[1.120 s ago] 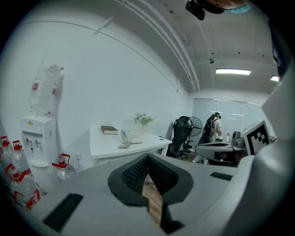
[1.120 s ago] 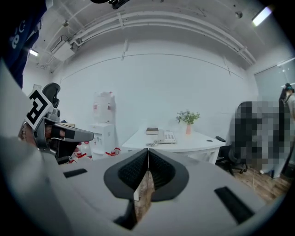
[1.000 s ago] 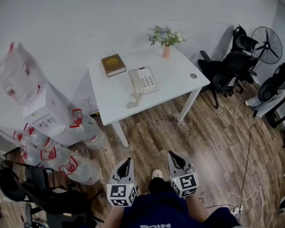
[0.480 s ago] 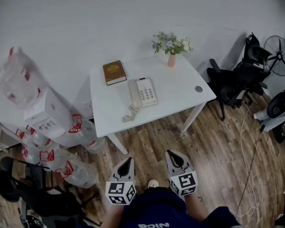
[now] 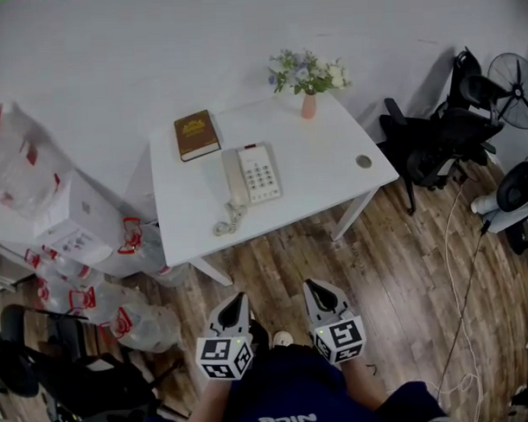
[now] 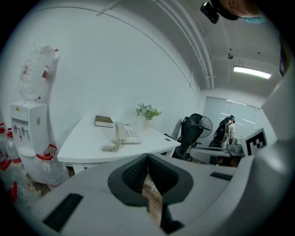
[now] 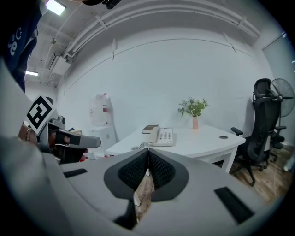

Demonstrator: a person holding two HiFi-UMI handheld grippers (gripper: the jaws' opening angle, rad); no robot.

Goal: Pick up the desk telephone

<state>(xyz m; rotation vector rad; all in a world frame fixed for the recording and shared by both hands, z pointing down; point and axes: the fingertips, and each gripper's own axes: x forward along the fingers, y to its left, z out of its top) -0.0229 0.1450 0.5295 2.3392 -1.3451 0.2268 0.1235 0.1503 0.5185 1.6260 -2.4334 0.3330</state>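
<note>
A white desk telephone (image 5: 251, 174) with a coiled cord lies in the middle of the white table (image 5: 332, 173); it also shows as the telephone (image 6: 125, 135) in the left gripper view and the telephone (image 7: 162, 137) in the right gripper view. My left gripper (image 5: 238, 298) and right gripper (image 5: 311, 287) are side by side over the wood floor, well short of the table's near edge. Both are shut with nothing between the jaws.
A brown book (image 5: 196, 135) lies at the table's far left and a pink vase of flowers (image 5: 307, 92) at its far edge. Water bottles (image 5: 112, 311) and a white dispenser (image 5: 65, 217) stand left. Black office chairs (image 5: 434, 139) and a fan (image 5: 512, 78) stand right.
Both grippers have come nearer to the table, which now sits lower and closer in the head view. The jaws have stayed shut.
</note>
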